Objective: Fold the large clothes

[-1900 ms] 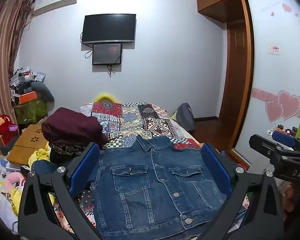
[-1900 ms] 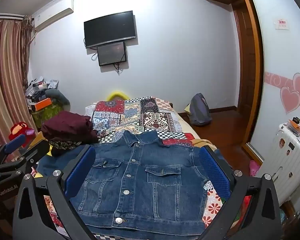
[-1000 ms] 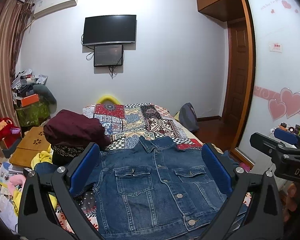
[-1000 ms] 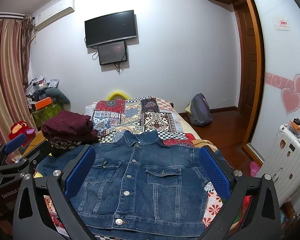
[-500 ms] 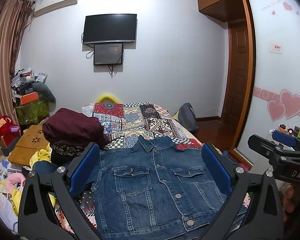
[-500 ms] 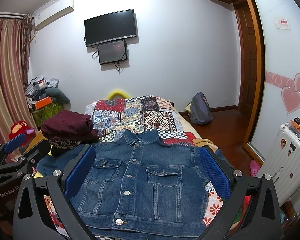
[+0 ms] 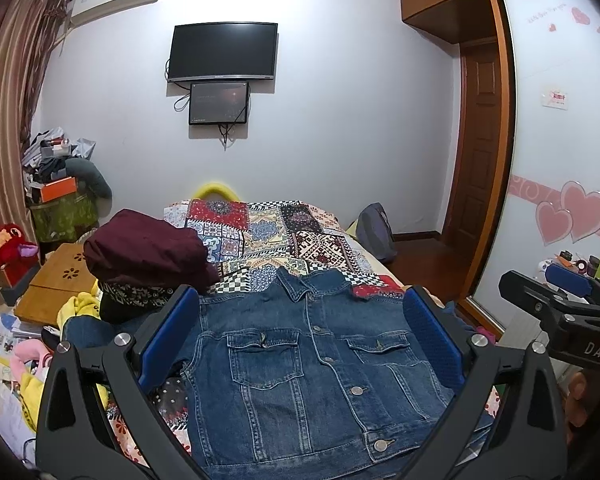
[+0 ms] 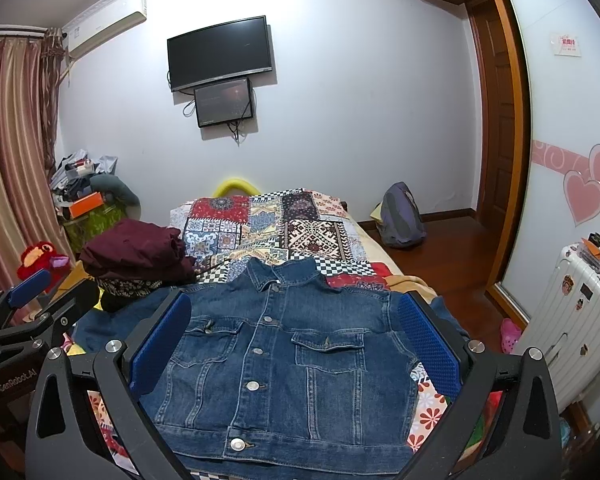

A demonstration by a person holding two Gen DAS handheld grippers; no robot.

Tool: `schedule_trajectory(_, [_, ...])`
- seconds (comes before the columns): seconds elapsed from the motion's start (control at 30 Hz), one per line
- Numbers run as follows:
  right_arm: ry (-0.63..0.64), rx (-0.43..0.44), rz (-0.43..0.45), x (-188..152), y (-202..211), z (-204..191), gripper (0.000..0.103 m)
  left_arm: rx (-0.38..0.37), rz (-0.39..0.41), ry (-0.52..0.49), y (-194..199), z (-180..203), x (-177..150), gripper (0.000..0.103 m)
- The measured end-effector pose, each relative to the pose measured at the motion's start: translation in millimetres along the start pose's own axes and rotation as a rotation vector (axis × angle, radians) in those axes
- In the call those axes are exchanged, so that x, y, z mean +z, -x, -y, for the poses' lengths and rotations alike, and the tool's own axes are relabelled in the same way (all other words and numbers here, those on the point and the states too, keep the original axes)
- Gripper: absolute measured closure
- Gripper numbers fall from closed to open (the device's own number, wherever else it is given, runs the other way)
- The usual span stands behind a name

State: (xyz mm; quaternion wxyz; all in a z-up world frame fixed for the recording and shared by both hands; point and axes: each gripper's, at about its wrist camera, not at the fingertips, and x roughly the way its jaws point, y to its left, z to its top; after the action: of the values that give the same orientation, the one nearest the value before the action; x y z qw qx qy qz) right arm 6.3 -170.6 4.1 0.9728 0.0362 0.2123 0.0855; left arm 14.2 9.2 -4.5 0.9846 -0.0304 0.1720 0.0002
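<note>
A blue denim jacket [image 7: 312,368] [image 8: 284,356] lies flat and buttoned on the patchwork bedspread [image 7: 276,236] [image 8: 276,224], collar toward the far wall, sleeves tucked out of sight beneath or beside it. My left gripper [image 7: 300,336] hovers above the jacket's near half, open, its blue pads [image 7: 168,336] wide apart with nothing between them. My right gripper [image 8: 296,340] hangs open over the same jacket, empty. Each gripper shows at the edge of the other's view: the right one [image 7: 560,304], the left one [image 8: 28,312].
A folded maroon garment stack [image 7: 144,252] [image 8: 136,252] sits on the bed's left, beside the jacket's shoulder. Clutter, a wooden box [image 7: 56,280] and a red plush toy [image 7: 4,248] fill the left floor. A white suitcase [image 8: 568,320] stands right; a backpack [image 8: 400,216] leans by the wall.
Both grippers have only drifted slightly; they stay open above the jacket, which has not moved.
</note>
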Motion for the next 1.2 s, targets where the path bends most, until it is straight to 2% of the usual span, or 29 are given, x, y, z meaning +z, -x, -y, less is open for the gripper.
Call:
schedule_trajectory(0.73, [-0.002, 0.003, -0.044, -2.7, -20.4, 0.0, 0.000, -0.003, -0.031, 0.011, -18.5, -7.0, -0.6, 0.000])
schedule_trajectory(0.9, [-0.004, 0.002, -0.072, -1.1, -35.7, 1.2, 0.000, 0.001, -0.050, 0.040, -34.0, -21.5, 0.8, 0.000])
schedule_trajectory(1.2, [-0.006, 0.005, -0.119, 4.3, -70.1, 2.3, 0.000, 0.082, -0.101, 0.115, -71.1, -71.9, -1.3, 0.000])
